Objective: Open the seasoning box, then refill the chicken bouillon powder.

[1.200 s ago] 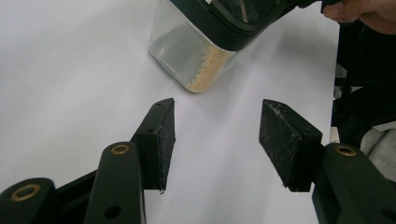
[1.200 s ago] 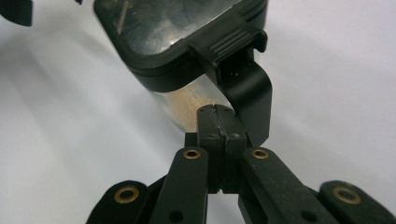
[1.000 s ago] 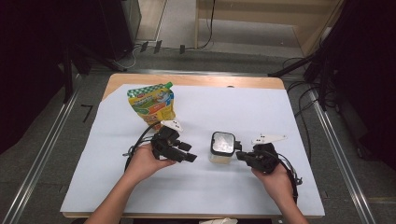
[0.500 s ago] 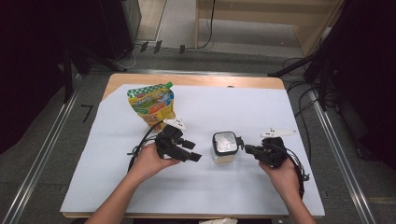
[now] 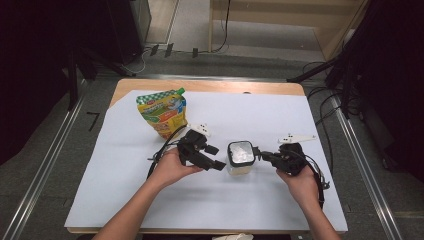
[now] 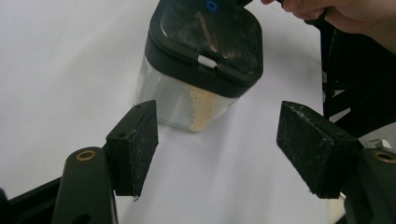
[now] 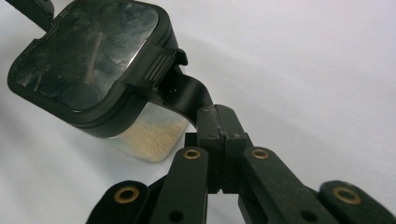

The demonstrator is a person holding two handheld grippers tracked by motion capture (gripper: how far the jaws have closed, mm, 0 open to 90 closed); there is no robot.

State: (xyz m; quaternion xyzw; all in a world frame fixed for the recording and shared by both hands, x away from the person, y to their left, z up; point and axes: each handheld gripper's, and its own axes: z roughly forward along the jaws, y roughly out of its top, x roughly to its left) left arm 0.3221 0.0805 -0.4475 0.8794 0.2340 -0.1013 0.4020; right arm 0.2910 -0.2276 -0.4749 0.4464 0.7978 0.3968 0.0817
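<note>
Jar (image 5: 240, 157) with black lid, centre of the high view, on the white-covered tabletop (image 5: 125, 200) | left gripper (image 5: 212, 159) fingers wide apart, just been opening, jar ahead of them untouched | right gripper (image 5: 260, 154) fingers pressed shut on the lid's tab (image 7: 184, 93) | pouch (image 5: 162, 112) upper left

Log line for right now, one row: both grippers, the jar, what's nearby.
left gripper: open, jaws just opened, short of jar | right gripper: shut on jar handle | jar: upright, lid on, on white sheet | pouch: behind, untouched
</note>
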